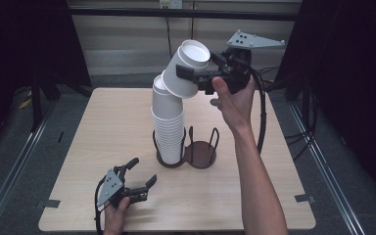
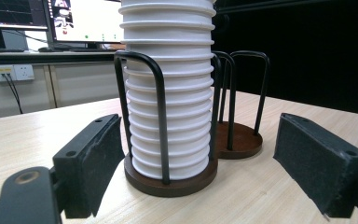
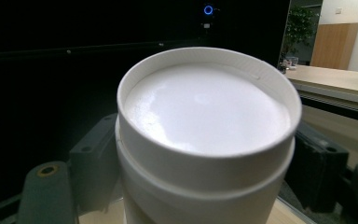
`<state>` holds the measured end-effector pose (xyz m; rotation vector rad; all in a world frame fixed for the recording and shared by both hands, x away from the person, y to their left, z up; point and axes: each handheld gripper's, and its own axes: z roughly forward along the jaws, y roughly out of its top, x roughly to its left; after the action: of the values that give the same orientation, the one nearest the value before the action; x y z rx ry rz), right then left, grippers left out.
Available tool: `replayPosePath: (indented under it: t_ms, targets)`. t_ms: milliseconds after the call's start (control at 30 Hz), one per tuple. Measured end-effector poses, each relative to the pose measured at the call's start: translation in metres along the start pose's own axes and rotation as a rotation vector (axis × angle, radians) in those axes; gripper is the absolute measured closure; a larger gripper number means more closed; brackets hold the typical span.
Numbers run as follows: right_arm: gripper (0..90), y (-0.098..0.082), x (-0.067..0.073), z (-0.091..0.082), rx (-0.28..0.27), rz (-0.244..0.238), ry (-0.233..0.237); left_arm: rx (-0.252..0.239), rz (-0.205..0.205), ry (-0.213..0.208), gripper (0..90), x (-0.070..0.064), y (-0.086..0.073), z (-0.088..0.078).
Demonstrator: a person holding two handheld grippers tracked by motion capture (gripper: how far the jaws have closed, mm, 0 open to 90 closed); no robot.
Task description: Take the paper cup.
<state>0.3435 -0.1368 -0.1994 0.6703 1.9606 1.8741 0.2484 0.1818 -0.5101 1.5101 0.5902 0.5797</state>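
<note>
A tall stack of white paper cups (image 1: 168,127) stands upside down in the left ring of a dark two-ring wire holder (image 1: 200,155) at the table's middle. My right gripper (image 1: 196,76) is shut on the top cups (image 1: 188,68), held tilted just above the stack. In the right gripper view the held cup's base (image 3: 205,116) faces the camera, with pads (image 3: 93,163) pressing on both its sides. My left gripper (image 1: 143,172) rests near the table's front edge, open with nothing between its pads (image 2: 95,158). It faces the stack (image 2: 170,93) in the holder (image 2: 177,184).
The holder's right ring (image 2: 240,140) holds no cups. The wooden table (image 1: 103,127) has bare surface to the left and right of the holder. Dark curtains flank the table, and a desk with monitors (image 2: 84,21) stands behind it.
</note>
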Motion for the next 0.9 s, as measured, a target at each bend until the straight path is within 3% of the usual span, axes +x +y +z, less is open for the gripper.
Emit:
replayPosePath:
  t_ms: [400, 500, 600, 633, 800, 833, 900]
  targets:
    - [22.0, -0.008, -0.006, -0.03, -0.001, 0.004, -0.04, 0.001, 0.005, 0.012, 15.5, 0.0, 0.0, 0.0]
    - [22.0, -0.012, -0.007, -0.036, -0.003, 0.003, -0.047, -0.003, -0.019, 0.015, 15.4, -0.001, 0.0, 0.0]
    - [22.0, -0.018, -0.008, -0.042, 0.007, -0.003, -0.055, -0.001, -0.016, 0.011, 15.4, -0.001, 0.0, 0.001]
    - [22.0, -0.02, -0.009, -0.043, 0.014, -0.001, -0.059, 0.008, 0.004, 0.015, 15.4, 0.0, 0.0, 0.001]
    - [22.1, -0.031, -0.007, -0.048, 0.037, -0.011, -0.064, 0.014, -0.027, -0.006, 15.4, -0.001, 0.001, 0.003]
    - [22.1, -0.035, -0.007, -0.05, 0.035, -0.005, -0.062, 0.015, -0.011, -0.007, 15.3, 0.0, 0.002, 0.003]
    - [22.1, -0.043, -0.007, -0.053, 0.038, 0.002, -0.062, 0.012, -0.023, -0.027, 15.4, -0.002, 0.004, 0.003]
